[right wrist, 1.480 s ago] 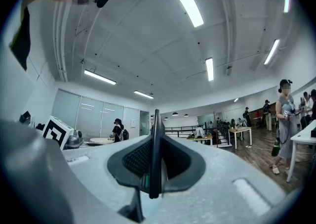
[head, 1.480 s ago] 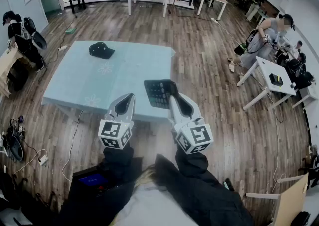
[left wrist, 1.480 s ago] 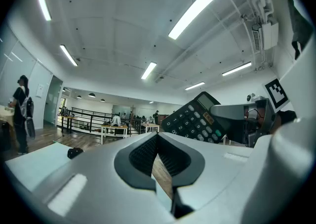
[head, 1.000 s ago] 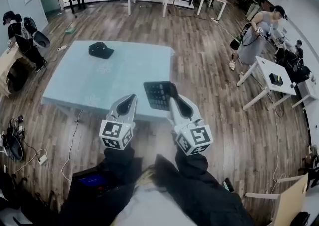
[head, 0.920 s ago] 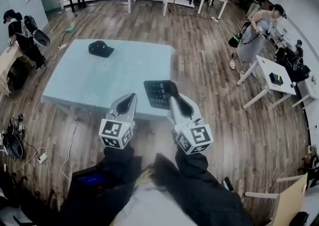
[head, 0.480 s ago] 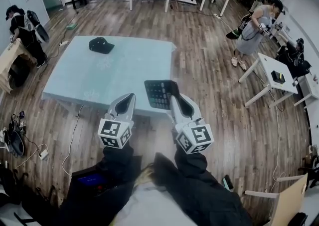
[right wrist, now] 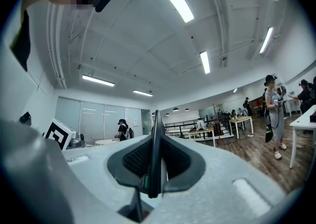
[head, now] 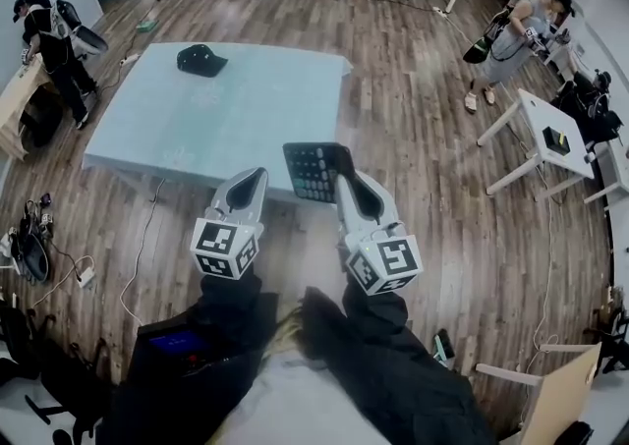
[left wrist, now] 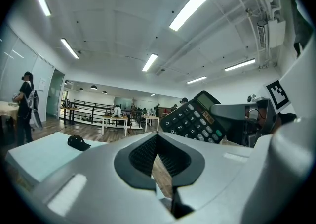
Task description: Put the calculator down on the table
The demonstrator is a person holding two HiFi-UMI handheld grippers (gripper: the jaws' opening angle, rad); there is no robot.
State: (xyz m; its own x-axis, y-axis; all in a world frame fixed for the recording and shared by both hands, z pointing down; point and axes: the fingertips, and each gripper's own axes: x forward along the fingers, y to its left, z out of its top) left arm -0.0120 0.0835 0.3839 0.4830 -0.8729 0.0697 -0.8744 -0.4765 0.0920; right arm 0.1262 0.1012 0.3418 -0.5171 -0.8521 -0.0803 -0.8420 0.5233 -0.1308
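A: What does the head view show?

B: The right gripper (head: pixel 343 181) has the calculator (head: pixel 314 170) by its right edge, with the keys turned up toward the camera. In the picture the calculator overlaps the near edge of the pale blue table (head: pixel 236 109), but it is carried, not lying there. The left gripper (head: pixel 250 183) sits just to its left and does not touch it. A black cap (head: pixel 201 60) lies near the table's far left corner. The person's dark sleeves run back from both grippers toward the bottom of the frame.

A: And the left gripper view?

B: Its 2 jaws are pressed together and there is nothing between them. To the right, the calculator hangs in the air. It is tilted, its key side faces this camera, and the right gripper clamps its far side. The cap and the tabletop show low on the left, well apart from the calculator.

A: And the right gripper view?

B: There the calculator is seen edge-on, as a thin dark upright strip between the 2 jaws, and both ribbed pads are closed against it. At the right, 1 person (right wrist: pixel 274 114) carrying a bag stands on the wooden floor (right wrist: pixel 276 163), well away from the grippers.
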